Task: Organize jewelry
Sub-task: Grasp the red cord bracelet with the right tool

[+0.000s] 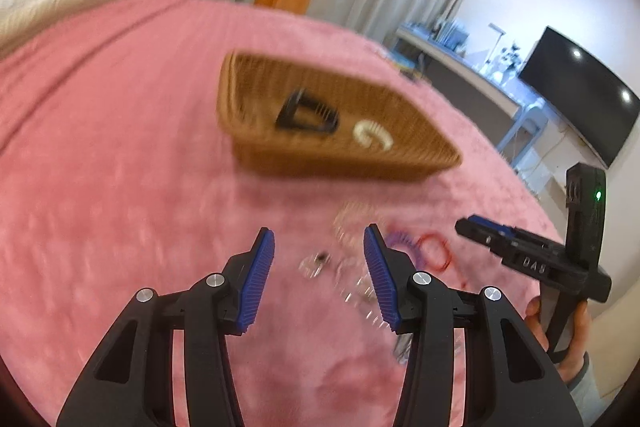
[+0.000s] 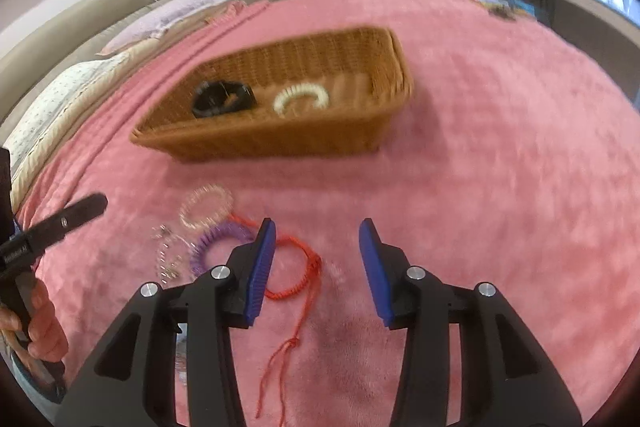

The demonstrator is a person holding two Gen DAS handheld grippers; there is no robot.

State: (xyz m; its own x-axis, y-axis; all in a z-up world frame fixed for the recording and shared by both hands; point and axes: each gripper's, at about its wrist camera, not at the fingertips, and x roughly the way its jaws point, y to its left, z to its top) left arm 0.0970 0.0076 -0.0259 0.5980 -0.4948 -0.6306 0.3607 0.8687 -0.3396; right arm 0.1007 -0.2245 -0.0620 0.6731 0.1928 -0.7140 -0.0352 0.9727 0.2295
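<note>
Jewelry lies loose on the pink bedspread [image 2: 480,147] — a red cord bracelet [image 2: 298,267], a purple coil band [image 2: 218,239], a clear coil band [image 2: 206,205] and small clear pieces [image 1: 316,263], blurred, clustered near the basket.

Right claw [image 2: 316,267]: jaws apart, nothing between the pads. The red cord bracelet sits just beside its left finger, at about 9 o'clock from the gap; its loose tail runs toward 6 o'clock. This claw looks nearest to it.

Left claw [image 1: 320,271]: jaws apart, empty. The small clear pieces lie in line with its gap on the bedspread below; the purple coil band peeks out at 3 o'clock behind its right finger.

Wicker basket [image 2: 384,87], at 12 o'clock from both claws and well apart from them, holds a black hair clip [image 2: 222,99] and a cream coil band [image 2: 302,97]. The rest is not yet in.
</note>
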